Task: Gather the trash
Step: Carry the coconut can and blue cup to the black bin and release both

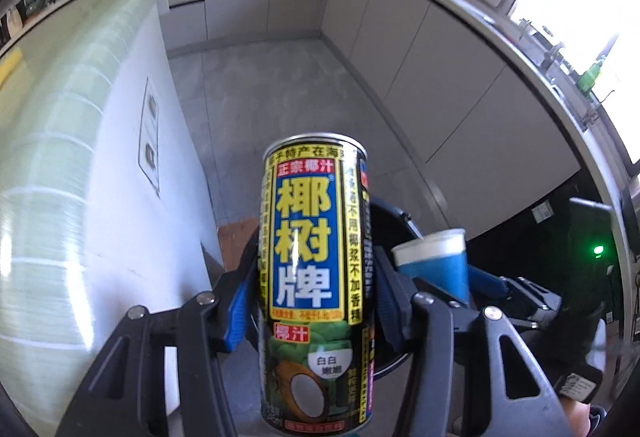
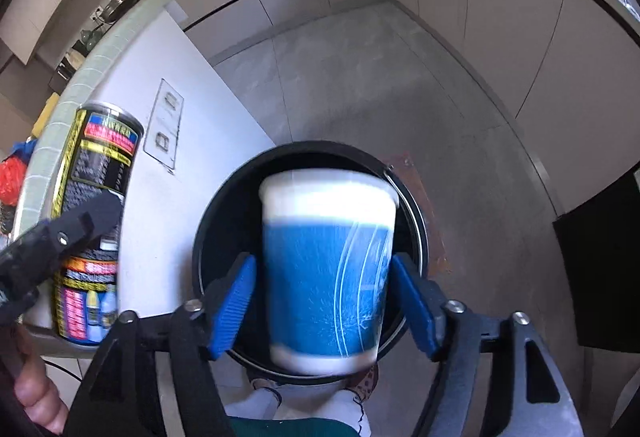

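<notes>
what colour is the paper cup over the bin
Blue with a white band at the rim and thin white lines, the paper cup shows best in the right wrist view.

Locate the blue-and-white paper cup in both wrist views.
Left wrist: blue-and-white paper cup sits right of centre, past the yellow-and-black drink can.
Right wrist: cup fills the centre between the blue finger pads, blurred, over the round black bin.
Shared landmark: the white panel with two sockets.
</notes>
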{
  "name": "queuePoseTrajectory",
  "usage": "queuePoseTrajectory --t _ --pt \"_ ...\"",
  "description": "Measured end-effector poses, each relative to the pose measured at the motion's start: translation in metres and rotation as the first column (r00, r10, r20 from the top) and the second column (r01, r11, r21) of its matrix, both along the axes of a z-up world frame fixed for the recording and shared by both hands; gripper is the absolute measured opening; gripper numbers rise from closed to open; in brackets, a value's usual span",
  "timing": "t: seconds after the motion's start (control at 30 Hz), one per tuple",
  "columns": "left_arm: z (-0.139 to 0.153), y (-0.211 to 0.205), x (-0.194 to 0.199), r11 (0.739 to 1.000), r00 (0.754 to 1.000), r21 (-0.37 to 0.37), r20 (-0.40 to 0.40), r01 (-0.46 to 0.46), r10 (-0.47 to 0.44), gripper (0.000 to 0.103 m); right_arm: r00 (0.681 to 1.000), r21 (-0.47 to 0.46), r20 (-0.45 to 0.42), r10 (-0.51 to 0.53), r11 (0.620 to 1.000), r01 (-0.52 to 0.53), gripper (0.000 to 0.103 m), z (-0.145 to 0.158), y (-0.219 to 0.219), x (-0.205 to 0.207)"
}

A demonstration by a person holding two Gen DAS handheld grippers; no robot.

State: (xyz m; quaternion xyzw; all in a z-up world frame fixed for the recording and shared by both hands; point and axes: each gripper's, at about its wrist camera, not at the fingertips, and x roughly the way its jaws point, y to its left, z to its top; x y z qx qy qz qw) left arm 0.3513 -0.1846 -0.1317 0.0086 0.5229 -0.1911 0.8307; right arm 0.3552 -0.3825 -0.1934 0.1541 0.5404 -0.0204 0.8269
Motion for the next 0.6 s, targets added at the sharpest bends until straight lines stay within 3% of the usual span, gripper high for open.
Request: queuePoseTrajectory --t 0.1,0.23,0.43,0.6 --pt "-0.008 -0.011 0.002 0.999 1.000 0.025 -0.021 0.023 -0.023 0.068 1.000 0.002 0.008 -0.029 1.000 0.029 0.074 0.000 -0.011 -0.001" --pt "0.002 -0.026 0.003 0.998 1.000 0.050 0.002 0.030 -0.030 0.069 0.996 -0.020 0.050 -0.071 0.997 0.072 0.074 0.013 -0.022 -0.008" --pt "0.053 -0.010 -0.010 1.000 0.997 0.002 0.078 0.006 -0.006 0.070 0.985 -0.020 0.126 -0.114 0.993 0.118 0.074 0.053 -0.028 -0.017" --pt "0.098 0.017 -0.022 1.000 0.991 -0.020 0.128 -0.022 0.024 0.070 0.974 -0.018 0.207 -0.095 0.995 0.101 0.074 0.097 -0.002 -0.021"
